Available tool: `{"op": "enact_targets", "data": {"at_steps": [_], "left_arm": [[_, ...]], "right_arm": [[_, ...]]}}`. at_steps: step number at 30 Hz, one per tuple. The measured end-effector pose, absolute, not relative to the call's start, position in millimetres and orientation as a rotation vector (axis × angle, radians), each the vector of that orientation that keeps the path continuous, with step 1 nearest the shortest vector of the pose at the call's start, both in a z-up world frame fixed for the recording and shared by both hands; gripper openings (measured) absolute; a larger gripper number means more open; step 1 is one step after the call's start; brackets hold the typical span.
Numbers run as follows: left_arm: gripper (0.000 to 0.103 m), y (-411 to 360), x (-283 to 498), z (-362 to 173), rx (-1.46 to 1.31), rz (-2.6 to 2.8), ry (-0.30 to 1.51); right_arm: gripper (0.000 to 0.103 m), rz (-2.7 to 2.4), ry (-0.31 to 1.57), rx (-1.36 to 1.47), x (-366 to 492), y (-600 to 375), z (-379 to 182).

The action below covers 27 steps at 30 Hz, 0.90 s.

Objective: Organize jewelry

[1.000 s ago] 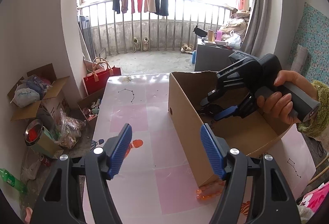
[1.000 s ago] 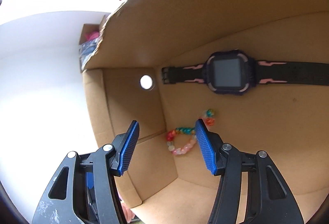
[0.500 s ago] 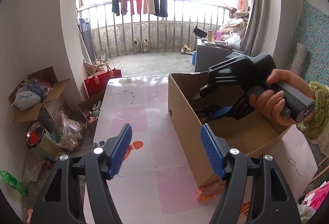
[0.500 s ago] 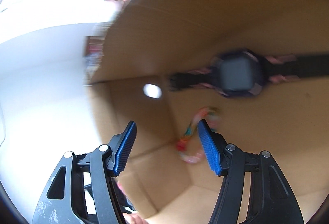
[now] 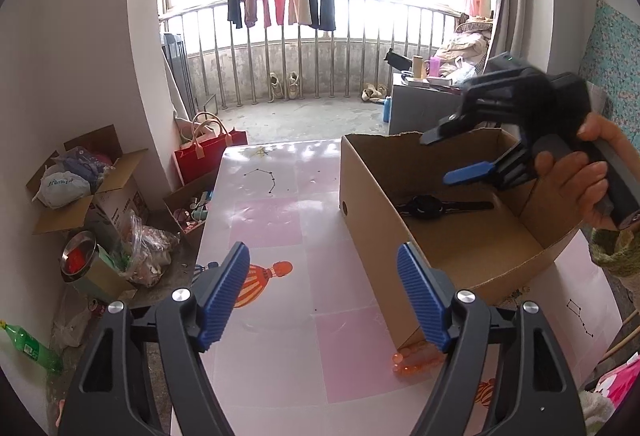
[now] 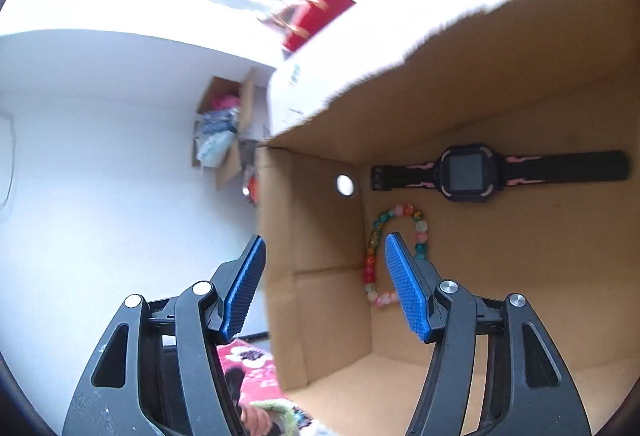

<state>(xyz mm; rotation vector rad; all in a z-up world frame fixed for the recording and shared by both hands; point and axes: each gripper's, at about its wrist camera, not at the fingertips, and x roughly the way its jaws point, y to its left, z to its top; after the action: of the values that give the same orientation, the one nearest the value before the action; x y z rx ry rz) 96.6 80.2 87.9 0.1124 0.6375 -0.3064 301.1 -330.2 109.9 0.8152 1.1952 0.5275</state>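
- The left gripper (image 5: 324, 296) is hovering over the pink table (image 5: 280, 348); its jaws have just been widening and are standing apart with nothing between them.
- An orange bead bracelet (image 5: 412, 358) is lying on the table, touching the near corner of the cardboard box (image 5: 372, 220), just under the left gripper's right-hand pad.
- The right gripper (image 6: 324, 288), gripped by a hand (image 5: 580, 172), is hanging above the box's open top, jaws spread and empty, one on each side of the box wall.
- A multicoloured bead bracelet (image 6: 374, 256) is resting on the box floor beside the end wall.
- Farther in, a black and pink watch (image 6: 464, 176) is lying flat, strap stretched out straight.
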Motion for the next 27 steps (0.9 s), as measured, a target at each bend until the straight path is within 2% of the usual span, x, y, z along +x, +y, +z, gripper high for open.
{"op": "enact_targets", "data": {"at_steps": [4, 6, 8, 11, 14, 17, 21, 23, 25, 26, 27], "left_arm": [[0.08, 81, 82, 76, 0.113, -0.317, 0.686], [0.082, 78, 73, 66, 0.122, -0.333, 0.726], [0.083, 72, 63, 53, 0.139, -0.35, 0.767], [0.084, 57, 51, 32, 0.155, -0.382, 0.845], [0.084, 37, 45, 10, 0.164, -0.405, 0.918], [0.084, 17, 41, -8, 0.209, -0.409, 0.95], [0.084, -1, 40, -23, 0.268, -0.384, 0.964], [0.09, -4, 39, -29, 0.278, -0.365, 0.97], [0.098, -4, 39, -31, 0.284, -0.335, 0.97], [0.098, -3, 40, -31, 0.275, -0.336, 0.977], [0.098, -1, 40, -32, 0.262, -0.338, 0.989]], "right_arm": [[0.068, 0.478, 0.912, 0.636, 225, -362, 174], [0.076, 0.419, 0.795, 0.532, 186, -380, 196], [0.079, 0.352, 0.731, 0.46, 146, -393, 201], [0.082, 0.265, 0.774, 0.414, 103, -403, 171], [0.082, 0.134, 0.919, 0.37, 81, -398, 113], [0.082, -0.001, 1.014, 0.21, 68, -371, 59], [0.082, -0.031, 1.028, 0.052, 64, -344, 32], [0.082, -0.012, 1.047, 0.028, 66, -339, 22], [0.089, -0.005, 1.037, 0.034, 66, -339, 20], [0.095, -0.015, 1.037, 0.028, 67, -341, 19], [0.095, -0.014, 1.037, 0.029, 68, -342, 17]]}}
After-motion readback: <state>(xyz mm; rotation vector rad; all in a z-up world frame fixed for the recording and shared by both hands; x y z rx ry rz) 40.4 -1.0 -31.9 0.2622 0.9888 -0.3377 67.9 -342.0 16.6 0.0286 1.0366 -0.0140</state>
